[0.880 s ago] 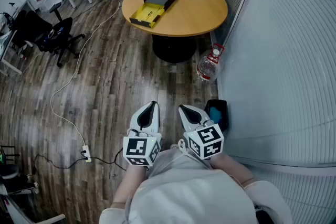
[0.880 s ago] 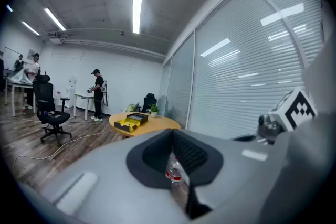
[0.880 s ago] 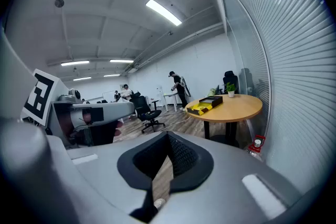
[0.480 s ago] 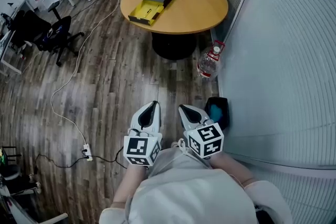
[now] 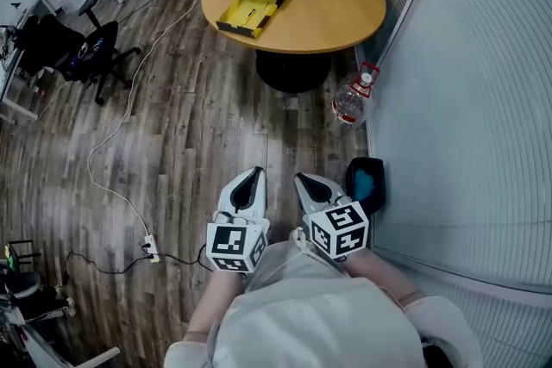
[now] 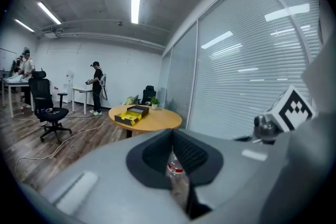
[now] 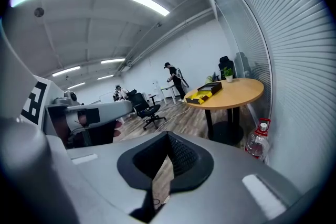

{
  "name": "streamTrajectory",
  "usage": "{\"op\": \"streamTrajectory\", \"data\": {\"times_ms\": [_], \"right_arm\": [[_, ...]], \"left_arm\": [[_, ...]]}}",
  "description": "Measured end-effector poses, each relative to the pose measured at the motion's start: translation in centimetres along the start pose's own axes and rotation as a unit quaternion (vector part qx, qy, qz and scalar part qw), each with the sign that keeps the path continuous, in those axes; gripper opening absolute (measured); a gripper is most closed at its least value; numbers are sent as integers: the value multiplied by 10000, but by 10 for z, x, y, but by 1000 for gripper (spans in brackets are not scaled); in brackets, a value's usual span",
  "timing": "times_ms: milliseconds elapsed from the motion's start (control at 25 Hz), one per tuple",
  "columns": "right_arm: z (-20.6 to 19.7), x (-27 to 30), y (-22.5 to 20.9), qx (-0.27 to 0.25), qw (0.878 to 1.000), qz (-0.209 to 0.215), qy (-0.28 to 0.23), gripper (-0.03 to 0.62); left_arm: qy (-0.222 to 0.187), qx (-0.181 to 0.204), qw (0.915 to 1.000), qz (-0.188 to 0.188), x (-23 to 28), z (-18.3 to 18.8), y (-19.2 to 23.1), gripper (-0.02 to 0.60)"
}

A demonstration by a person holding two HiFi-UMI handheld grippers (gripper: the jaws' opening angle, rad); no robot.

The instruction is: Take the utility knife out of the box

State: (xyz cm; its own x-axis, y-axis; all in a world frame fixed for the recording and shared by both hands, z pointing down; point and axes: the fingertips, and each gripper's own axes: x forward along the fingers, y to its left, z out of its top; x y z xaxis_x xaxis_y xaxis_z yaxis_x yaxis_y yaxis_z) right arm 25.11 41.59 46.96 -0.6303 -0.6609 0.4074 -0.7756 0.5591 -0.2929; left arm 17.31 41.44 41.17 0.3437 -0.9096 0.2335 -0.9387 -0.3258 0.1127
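An open box (image 5: 259,0) lies on the round wooden table (image 5: 336,13) at the far end of the floor, its black half beside a yellow insert (image 5: 246,15). A thin dark shape rests in the insert, too small to identify. The box also shows in the left gripper view (image 6: 131,114) and the right gripper view (image 7: 205,93). My left gripper (image 5: 253,177) and right gripper (image 5: 304,181) are held side by side close to my body, far from the table. Each has its jaws together with nothing between them.
A large water bottle (image 5: 352,102) stands on the floor by the table's foot. A black bin (image 5: 366,183) sits against the blinds-covered glass wall on the right. A cable and power strip (image 5: 149,247) cross the wooden floor at left, near an office chair (image 5: 86,56). A person (image 6: 96,86) stands at the back.
The head view has shifted slightly, so the table and bottle sit a little further right. Both grippers stay where they were, jaws together.
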Motion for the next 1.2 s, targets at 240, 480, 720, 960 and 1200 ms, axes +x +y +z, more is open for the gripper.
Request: {"op": "streamTrajectory", "data": {"times_ms": [240, 480, 720, 960, 1200], "right_arm": [[14, 51, 13, 60, 9998, -3, 169, 0], [33, 115, 31, 94, 9993, -150, 340, 0], [54, 186, 52, 206, 9979, -469, 389, 0], [75, 254, 88, 202, 9973, -597, 386, 0], [94, 304, 119, 206, 9971, -681, 252, 0]], "left_arm": [[82, -90, 9999, -20, 20, 7, 54, 6], [103, -228, 9997, -83, 42, 22, 128, 6], [73, -328, 9992, -217, 61, 35, 215, 6], [-2, -421, 9990, -170, 59, 50, 304, 6], [-26, -469, 9988, -100, 52, 51, 367, 6]]}}
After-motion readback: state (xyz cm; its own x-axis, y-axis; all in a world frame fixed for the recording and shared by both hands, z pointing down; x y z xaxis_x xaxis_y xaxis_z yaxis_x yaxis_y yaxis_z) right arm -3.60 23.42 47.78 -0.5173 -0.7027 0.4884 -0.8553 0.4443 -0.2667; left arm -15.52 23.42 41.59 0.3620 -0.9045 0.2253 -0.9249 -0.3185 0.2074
